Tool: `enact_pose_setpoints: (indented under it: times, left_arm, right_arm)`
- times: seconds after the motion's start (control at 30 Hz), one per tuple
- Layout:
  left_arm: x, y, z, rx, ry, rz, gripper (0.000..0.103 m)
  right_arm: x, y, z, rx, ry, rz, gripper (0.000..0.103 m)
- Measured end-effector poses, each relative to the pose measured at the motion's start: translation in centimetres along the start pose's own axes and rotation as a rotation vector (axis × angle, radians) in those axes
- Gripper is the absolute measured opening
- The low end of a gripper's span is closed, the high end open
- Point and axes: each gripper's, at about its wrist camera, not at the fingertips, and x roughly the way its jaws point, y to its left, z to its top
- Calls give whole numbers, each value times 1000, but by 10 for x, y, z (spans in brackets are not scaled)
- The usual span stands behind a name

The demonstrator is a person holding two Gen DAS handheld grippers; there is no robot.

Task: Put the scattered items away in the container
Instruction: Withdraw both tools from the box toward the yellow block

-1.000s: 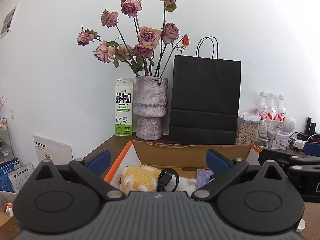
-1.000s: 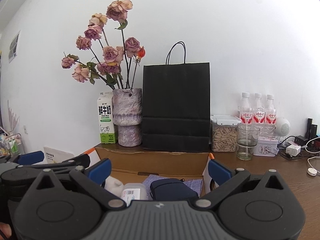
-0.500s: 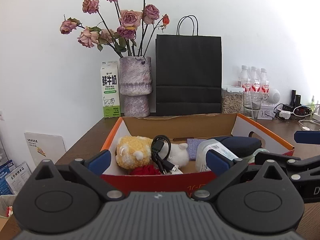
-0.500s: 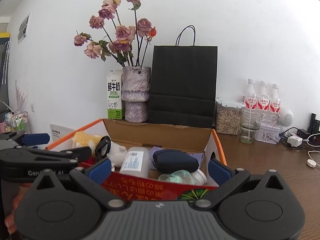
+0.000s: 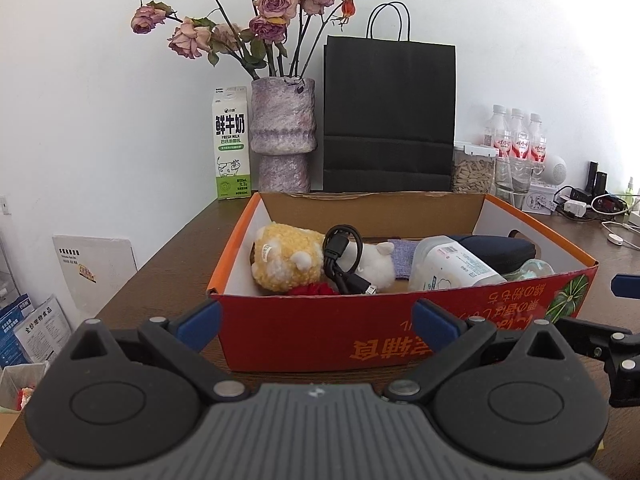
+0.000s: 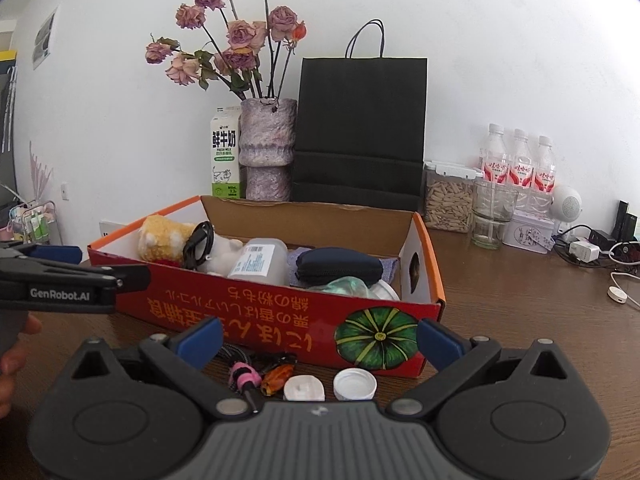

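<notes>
Directly ahead of both grippers stands the red cardboard box (image 5: 400,332), holding a plush toy (image 5: 288,262), black cable (image 5: 340,252), white bottle (image 5: 452,266) and dark pouch (image 6: 340,266). Left gripper (image 5: 316,318) and right gripper (image 6: 320,336): fingers spread, empty. Between the right gripper's fingers, on the table against the box's near wall, lie two white caps (image 6: 354,384) and a pink-tagged cord (image 6: 244,374).

1. A dark brown wooden table (image 6: 500,320) carries everything.
2. At its centre sits a red-and-orange open cardboard box (image 6: 280,320).
3. At six o'clock of the box, directly on the wood, lie two white round caps (image 6: 354,384), a pink-banded cord (image 6: 242,376) and a small orange piece (image 6: 278,376).
4. At twelve o'clock stand a green-and-white milk carton (image 5: 231,144), a mottled purple vase (image 5: 283,136) and a black paper bag (image 5: 388,120).
5. At two o'clock stand a clear seed jar (image 6: 450,200), a glass tumbler (image 6: 490,220) and three bottles (image 6: 520,164).
</notes>
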Motion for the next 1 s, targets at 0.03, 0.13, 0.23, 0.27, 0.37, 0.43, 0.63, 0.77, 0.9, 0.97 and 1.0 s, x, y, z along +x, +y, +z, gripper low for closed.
enact_pose_setpoints:
  times: [0.03,0.13,0.23,0.27,0.37,0.43,0.63,0.77,0.9,0.97,1.0]
  left_arm:
    - [-2,1,-1,-3,-6,-1,103]
    - [-9,2,-5,1,-30,10,103]
    - [-15,-2,-13,19,-34,25,103]
    - [-17,-3,-16,31,-37,33,103]
    - [-26,-10,-22,74,-61,56,103]
    - [-32,-10,-24,71,-81,53,103]
    - [-33,4,-27,-14,-19,101,103]
    - [-38,11,-30,-36,14,97,103]
    - [-41,10,-34,-22,45,86,103]
    - [-42,8,-36,-20,57,88,103]
    - [-43,9,-37,-25,60,85,103]
  right_arm:
    - [0,-1,-1,4,3,-4,103]
    - [0,-3,-5,10,12,-20,103]
    - [-1,-4,-10,18,22,-40,103]
    - [-2,-5,-12,21,23,-48,103]
    - [-8,-7,-17,38,15,-60,103]
    - [-14,-9,-20,51,10,-62,103]
    - [-34,-9,-30,75,17,-43,103]
    - [-54,-6,-39,63,18,-10,102]
    - [-55,-2,-43,34,78,-4,89]
    - [-48,2,-44,17,127,11,83]
    - [-45,5,-45,5,149,23,82]
